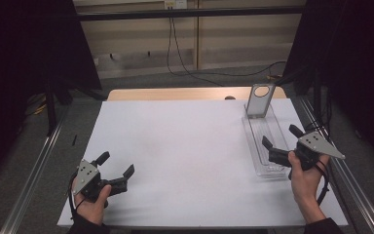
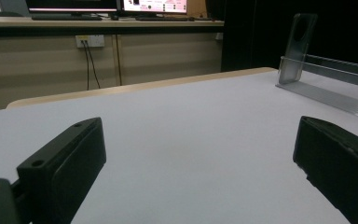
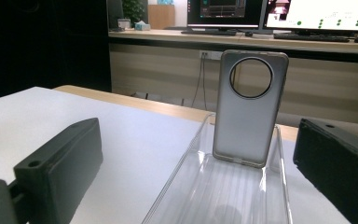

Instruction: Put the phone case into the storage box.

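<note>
High view, right tongs: apart and empty, straddling the near end of the clear tray, so the tray's wall sits between the two black jaws.
High view, phone case: stands at the far end of the tray, leaning back, well beyond the right tongs.
High view, left tongs: apart and empty, resting low on the white tabletop, well apart from the tray on its left side.
High view, risk: the tray looks light and loose; I judge a push forward with a jaw against its wall would slide it toward the far edge of the tabletop.

Left gripper view, left tongs: jaws wide, bare tabletop between them.
Left gripper view, phone case: upright at the tray's far end, seen edge-on and dark.
Left gripper view, risk: this hand is too far off to steady the tray if it shifts.

Right gripper view, right tongs: jaws wide, tray running up between them.
Right gripper view, phone case: grey and smooth with a large round camera hole near its top; its foot rests on the tray's ribbed floor.
Right gripper view, risk: it only leans there, so a knock likely tips it over; its thin, slick shell may flex or slip if squeezed.
</note>
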Demonstrator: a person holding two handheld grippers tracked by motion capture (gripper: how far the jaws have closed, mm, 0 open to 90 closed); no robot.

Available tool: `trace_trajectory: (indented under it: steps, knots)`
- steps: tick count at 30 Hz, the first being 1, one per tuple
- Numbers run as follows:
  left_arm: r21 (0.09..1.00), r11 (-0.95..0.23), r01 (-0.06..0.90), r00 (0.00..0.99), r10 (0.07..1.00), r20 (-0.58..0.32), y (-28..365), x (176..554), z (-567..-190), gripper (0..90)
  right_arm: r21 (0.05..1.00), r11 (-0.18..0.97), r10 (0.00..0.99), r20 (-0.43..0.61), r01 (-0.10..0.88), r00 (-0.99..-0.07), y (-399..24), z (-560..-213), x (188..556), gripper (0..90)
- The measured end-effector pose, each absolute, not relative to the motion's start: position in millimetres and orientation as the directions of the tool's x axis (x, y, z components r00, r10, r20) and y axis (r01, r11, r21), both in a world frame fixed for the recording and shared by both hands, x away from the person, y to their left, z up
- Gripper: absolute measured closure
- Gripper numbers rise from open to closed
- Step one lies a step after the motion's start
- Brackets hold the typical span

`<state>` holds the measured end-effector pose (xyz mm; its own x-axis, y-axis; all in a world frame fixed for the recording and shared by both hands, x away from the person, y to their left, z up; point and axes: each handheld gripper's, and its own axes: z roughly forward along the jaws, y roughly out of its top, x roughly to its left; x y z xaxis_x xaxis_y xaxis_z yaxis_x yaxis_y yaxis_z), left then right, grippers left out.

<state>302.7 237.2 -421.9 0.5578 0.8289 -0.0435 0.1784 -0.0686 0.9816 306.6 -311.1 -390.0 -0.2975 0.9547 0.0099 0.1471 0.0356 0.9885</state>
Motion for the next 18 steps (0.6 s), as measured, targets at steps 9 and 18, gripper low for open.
trace_trajectory:
  steps: [9, 18]
  knots:
    - [0.982, -0.074, 0.176, 0.565, 0.824, -0.039, 237, 301, -422, 2.3, 0.985, 0.025, 0.958, 0.026, 0.174, -0.284, -315, -403, 294, 0.0]
    - [0.982, -0.076, 0.175, 0.561, 0.827, -0.036, 237, 300, -422, 2.3, 0.979, 0.007, 0.963, 0.048, 0.204, -0.266, -320, -412, 277, 0.0]
